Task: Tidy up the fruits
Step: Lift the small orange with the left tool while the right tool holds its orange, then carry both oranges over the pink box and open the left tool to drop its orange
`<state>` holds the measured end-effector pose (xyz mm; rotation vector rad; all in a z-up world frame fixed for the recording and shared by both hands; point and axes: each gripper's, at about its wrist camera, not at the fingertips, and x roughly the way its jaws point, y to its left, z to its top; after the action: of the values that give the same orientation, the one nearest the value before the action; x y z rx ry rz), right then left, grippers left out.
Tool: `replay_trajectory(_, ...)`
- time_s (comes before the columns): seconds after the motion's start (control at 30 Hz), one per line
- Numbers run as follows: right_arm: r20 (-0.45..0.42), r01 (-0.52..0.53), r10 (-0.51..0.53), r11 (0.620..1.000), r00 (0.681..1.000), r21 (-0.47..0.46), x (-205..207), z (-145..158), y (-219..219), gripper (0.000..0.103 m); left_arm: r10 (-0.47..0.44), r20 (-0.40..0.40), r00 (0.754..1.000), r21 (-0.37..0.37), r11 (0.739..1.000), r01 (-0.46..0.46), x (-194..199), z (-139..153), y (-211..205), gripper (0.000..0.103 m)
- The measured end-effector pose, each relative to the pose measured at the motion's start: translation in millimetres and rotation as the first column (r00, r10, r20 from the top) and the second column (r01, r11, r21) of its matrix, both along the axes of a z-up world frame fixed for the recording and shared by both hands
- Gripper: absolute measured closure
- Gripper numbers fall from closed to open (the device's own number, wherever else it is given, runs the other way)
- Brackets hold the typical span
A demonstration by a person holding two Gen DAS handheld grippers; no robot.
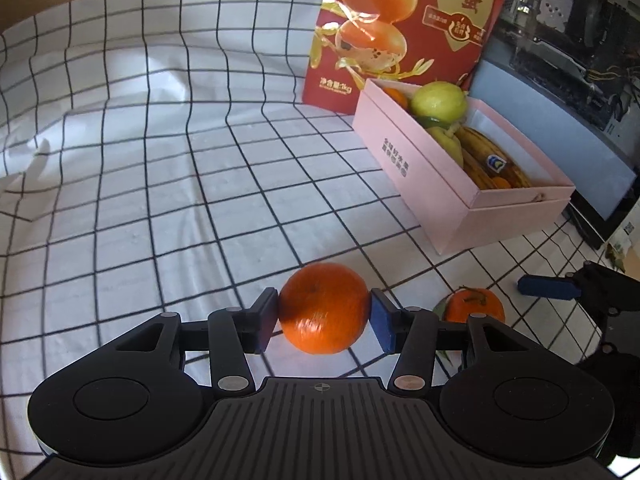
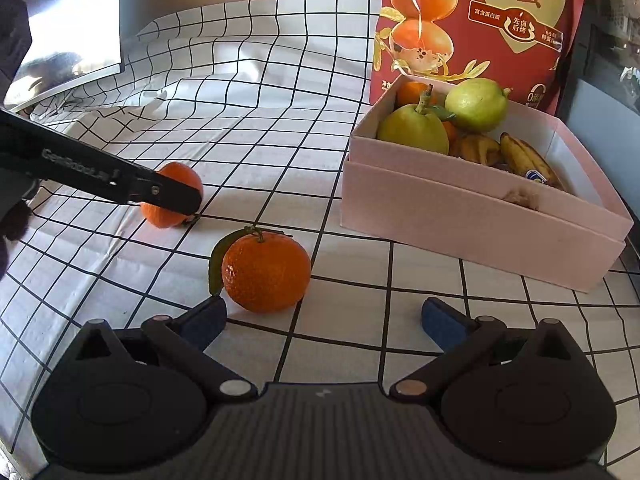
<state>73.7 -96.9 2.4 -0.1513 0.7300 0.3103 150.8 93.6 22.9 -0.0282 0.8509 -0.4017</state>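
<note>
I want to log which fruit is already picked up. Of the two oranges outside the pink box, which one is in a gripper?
The leafless orange, clamped between the left gripper pads. The other orange, with stem and green leaf, sits free on the cloth before the open right gripper.

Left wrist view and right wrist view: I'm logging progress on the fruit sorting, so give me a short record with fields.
left tongs: shut on an orange
right tongs: open, holding nothing
loose fruit: leafy orange on the checked cloth
pink box: pears, bananas, oranges
behind box: red bag
</note>
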Motion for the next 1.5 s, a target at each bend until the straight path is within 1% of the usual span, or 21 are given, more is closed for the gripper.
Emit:
replay_trajectory(0.13,-0.004,-0.003,0.003,1.0,1.0,-0.003,0,0,0,0.0,0.018,-0.026,0.999,-0.037,0.999,-0.019,3,0,-8,0.048)
replay_trajectory(0.23,-0.007,-0.012,0.012,1.0,1.0,-0.003,-1,0,0,0.0,0.029,-0.052,0.998,-0.041,0.999,-0.032,7,-1,-13,0.048)
replay_trajectory(0.33,-0.007,-0.019,0.019,1.0,1.0,-0.005,-1,0,0,0.0,0.052,-0.092,0.994,-0.072,0.996,-0.059,10,-1,-9,0.049)
replay_trajectory(0.37,-0.007,-0.018,0.018,1.0,1.0,-0.005,-2,0,0,0.0,0.051,-0.098,0.994,-0.071,0.996,-0.058,9,0,-8,0.049)
replay_trajectory(0.5,-0.006,-0.014,0.014,1.0,1.0,-0.006,-2,0,0,0.0,0.051,-0.093,0.994,-0.021,0.998,-0.053,-9,6,-5,0.049)
replay_trajectory(0.67,-0.019,-0.007,0.006,1.0,1.0,-0.014,-4,1,1,0.001,0.07,-0.103,0.992,-0.01,0.997,-0.071,-40,11,-5,0.049)
replay_trajectory(0.73,-0.028,0.007,-0.006,1.0,1.0,0.026,-5,7,-2,0.012,0.075,-0.093,0.993,0.007,0.997,-0.075,-53,14,-9,0.049)
replay_trajectory(0.8,-0.025,-0.022,0.023,0.997,0.999,0.069,-6,12,-3,0.014,0.085,-0.094,0.992,0.022,0.996,-0.083,-63,15,-15,0.049)
replay_trajectory(0.83,-0.016,-0.051,0.052,0.996,0.999,0.073,-6,16,-1,0.019,0.093,-0.098,0.991,0.025,0.995,-0.091,-68,15,-18,0.049)
replay_trajectory(0.87,-0.005,-0.076,0.076,0.995,0.997,0.062,-6,18,1,0.022,0.105,-0.098,0.99,0.027,0.994,-0.103,-71,14,-20,0.049)
replay_trajectory(0.9,0.007,-0.1,0.1,0.994,0.995,0.046,-6,19,3,0.027,0.116,-0.097,0.988,0.032,0.993,-0.114,-74,14,-22,0.049)
replay_trajectory(0.97,0.018,-0.132,0.131,0.991,0.991,0.027,-3,19,5,0.028,0.13,-0.099,0.987,0.048,0.991,-0.125,-81,12,-28,0.049)
replay_trajectory(1.07,0.018,-0.168,0.167,0.985,0.986,0.051,3,17,5,0.03,0.136,-0.105,0.985,0.069,0.989,-0.129,-93,12,-37,0.049)
replay_trajectory(1.23,0.0,-0.221,0.221,0.975,0.975,0.015,12,18,16,0.044,0.131,-0.109,0.985,0.119,0.986,-0.118,-97,18,-47,0.049)
replay_trajectory(1.3,-0.013,-0.228,0.228,0.974,0.974,0.001,17,17,19,0.046,0.124,-0.105,0.987,0.146,0.983,-0.109,-97,19,-53,0.049)
replay_trajectory(1.37,-0.03,-0.242,0.242,0.97,0.97,0.011,20,18,19,0.05,0.111,-0.103,0.988,0.159,0.983,-0.094,-96,20,-58,0.049)
replay_trajectory(1.4,-0.039,-0.253,0.253,0.967,0.967,0.017,20,19,18,0.057,0.105,-0.103,0.989,0.162,0.983,-0.088,-96,21,-60,0.049)
replay_trajectory(1.5,-0.037,-0.249,0.249,0.969,0.968,0.004,12,27,14,0.058,0.082,-0.097,0.992,0.163,0.985,-0.065,-95,21,-68,0.049)
